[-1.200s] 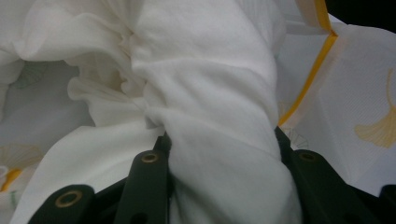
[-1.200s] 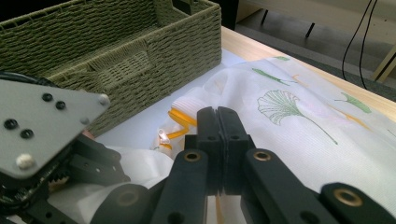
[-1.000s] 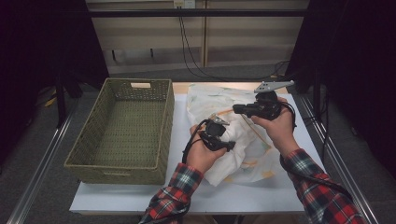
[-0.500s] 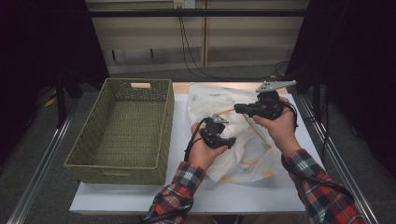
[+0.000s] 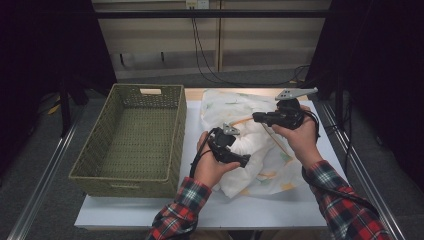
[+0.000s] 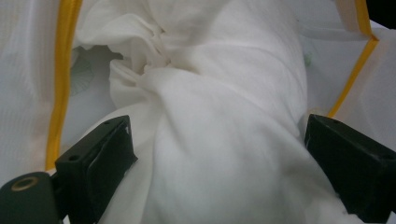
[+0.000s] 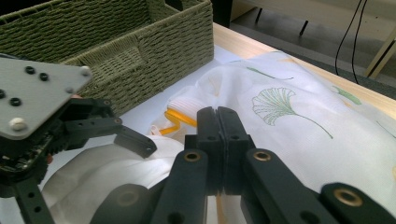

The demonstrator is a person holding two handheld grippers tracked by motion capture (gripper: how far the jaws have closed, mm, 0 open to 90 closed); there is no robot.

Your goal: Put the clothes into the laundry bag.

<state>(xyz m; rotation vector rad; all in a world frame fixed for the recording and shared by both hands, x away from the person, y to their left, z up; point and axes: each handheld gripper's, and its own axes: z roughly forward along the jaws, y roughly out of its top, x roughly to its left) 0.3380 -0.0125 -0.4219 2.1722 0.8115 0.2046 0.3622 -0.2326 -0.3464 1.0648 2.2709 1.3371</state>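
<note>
Meanwhile, at the left of the worktop point(image 5: 150, 212), a green woven basket point(image 5: 131, 137) sits empty, its cut-out handle at the far rim, nothing yet placed inside. Just beside it, on the white surface, lies a white cloth point(image 5: 260, 145) printed with ginkgo-leaf motifs and edged in yellow piping, partly bunched into a thick roll at its near-left part and still spread loosely toward the far right.

The left hand-held gripper point(image 5: 239, 159) hovers over that bunched roll; its jaws have just been opening and now stand spread, the roll lying between them with the pads off the fabric, as the left gripper view shows a bulge of white cloth point(image 6: 224, 140) flanked by the two black pads. The right hand-held gripper point(image 5: 259, 117), raised above the middle of the cloth, has its jaws pressed together; in the right gripper view they appear to nip a fold by the yellow-trimmed edge point(image 7: 180, 119), though the contact itself is hidden behind the jaws.

By the look of things, the gathering of the cloth is partway done: one portion is rolled up, the rest remains flat, and any move into the basket still lies ahead.

No brand, label or legible writing appears on cloth, basket or tools.
</note>
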